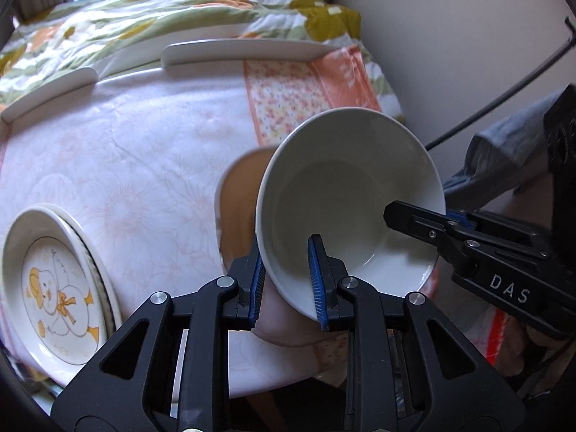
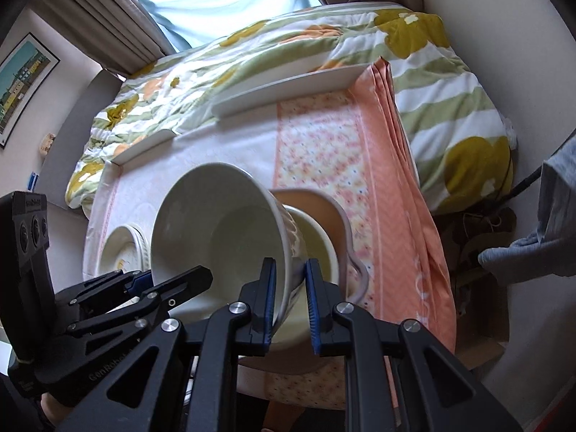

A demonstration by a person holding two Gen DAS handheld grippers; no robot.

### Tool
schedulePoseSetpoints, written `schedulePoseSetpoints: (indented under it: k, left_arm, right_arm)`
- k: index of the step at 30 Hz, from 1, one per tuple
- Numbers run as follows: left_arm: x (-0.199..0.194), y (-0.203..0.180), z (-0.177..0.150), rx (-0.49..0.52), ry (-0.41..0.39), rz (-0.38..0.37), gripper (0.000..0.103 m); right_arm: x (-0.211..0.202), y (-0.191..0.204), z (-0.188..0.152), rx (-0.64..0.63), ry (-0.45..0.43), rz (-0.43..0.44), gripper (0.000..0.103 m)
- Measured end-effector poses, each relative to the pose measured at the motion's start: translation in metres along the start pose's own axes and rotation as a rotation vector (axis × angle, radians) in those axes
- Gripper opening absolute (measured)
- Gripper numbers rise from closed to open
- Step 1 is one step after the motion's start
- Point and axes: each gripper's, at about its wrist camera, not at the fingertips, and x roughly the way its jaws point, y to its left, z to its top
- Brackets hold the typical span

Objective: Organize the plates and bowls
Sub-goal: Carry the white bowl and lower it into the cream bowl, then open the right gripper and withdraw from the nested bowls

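My left gripper (image 1: 288,280) is pinched onto the near rim of the white bowl (image 1: 345,187), one blue pad inside the wall and one outside. My right gripper (image 2: 291,302) grips the same bowl's rim from the opposite side, again with the wall squeezed between its pads (in the left wrist view it reaches in from the right). Between them the bowl is tilted, its mouth turned up toward both cameras, and it is held above the table.

Just behind and beneath the bowl lies a pink-rimmed dish (image 2: 345,223) with a tan inside, and in the right wrist view a pale bowl (image 2: 320,244) appears to sit in it. Off to the left, near the table's edge, is a stack of plates (image 1: 61,273); the top one bears a yellow chick drawing. All this rests on a pale pink tablecloth (image 1: 144,151) with a floral orange band. Beyond the table's far edge lies a quilt (image 2: 450,82) with green stripes and mustard flowers, and curtains (image 2: 108,28) hang behind it.
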Motion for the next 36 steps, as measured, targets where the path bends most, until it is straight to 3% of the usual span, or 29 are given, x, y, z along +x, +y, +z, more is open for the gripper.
schedulePoseSetpoints:
  k: [11, 25, 36]
  left_arm:
    - [0.008, -0.004, 0.004, 0.084, 0.0, 0.098, 0.02]
    - [0.009, -0.007, 0.005, 0.123, -0.007, 0.12, 0.02]
    - [-0.045, -0.005, -0.004, 0.08, -0.155, 0.121, 0.02]
  right_arm:
    - [0.013, -0.001, -0.015, -0.078, 0.007, -0.108, 0.015]
    - [0.011, -0.002, -0.015, -0.069, -0.003, -0.108, 0.015]
    - [-0.031, -0.001, -0.02, -0.097, -0.11, -0.081, 0.015]
